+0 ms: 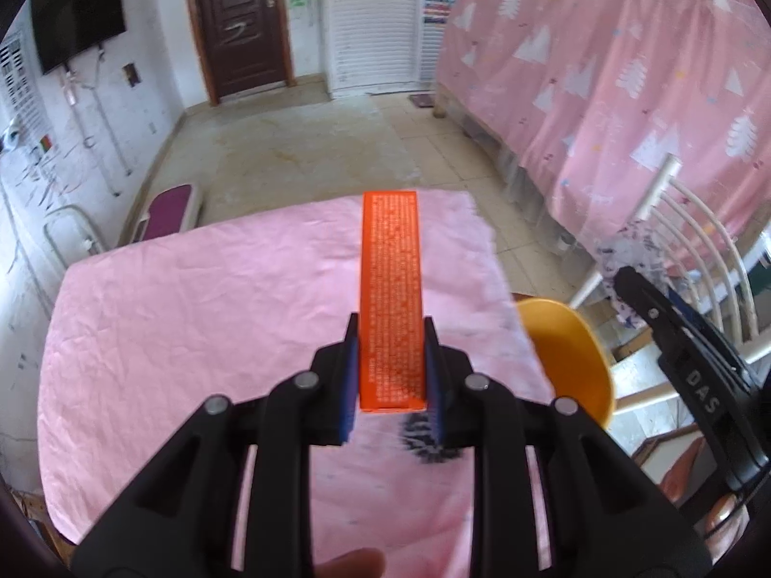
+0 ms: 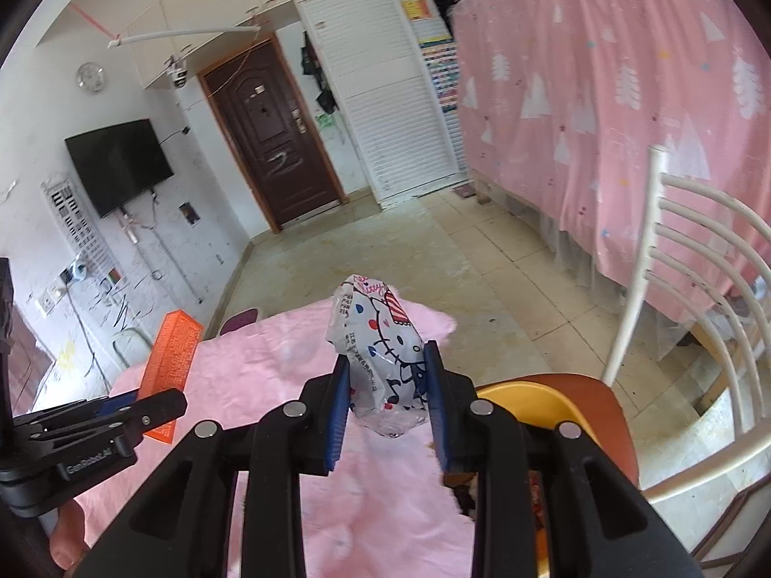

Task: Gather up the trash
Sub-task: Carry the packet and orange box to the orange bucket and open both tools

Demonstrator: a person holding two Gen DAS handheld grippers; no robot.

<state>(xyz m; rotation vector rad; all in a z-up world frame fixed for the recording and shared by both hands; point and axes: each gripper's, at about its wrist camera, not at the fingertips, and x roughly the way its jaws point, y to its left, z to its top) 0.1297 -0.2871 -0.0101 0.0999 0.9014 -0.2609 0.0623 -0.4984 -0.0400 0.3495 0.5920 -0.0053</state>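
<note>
My left gripper (image 1: 391,325) is shut on a long orange box (image 1: 391,289) with small white print, held above the pink-covered table (image 1: 192,337). The box also shows in the right wrist view (image 2: 171,361), at the left. My right gripper (image 2: 385,354) is shut on a crumpled white Hello Kitty wrapper (image 2: 380,351), held above the table's right part (image 2: 270,347). An orange bowl-like bin (image 1: 568,351) sits just off the table's right edge, below and right of both grippers; it also shows in the right wrist view (image 2: 530,397). The right gripper's arm shows in the left wrist view (image 1: 684,356).
A white slatted chair (image 2: 698,289) stands to the right. A pink curtain (image 1: 626,72) covers the right side. A brown door (image 1: 243,19), wall TV (image 1: 77,14) and tiled floor (image 1: 313,144) lie beyond. A purple stool (image 1: 166,212) stands past the table's far left.
</note>
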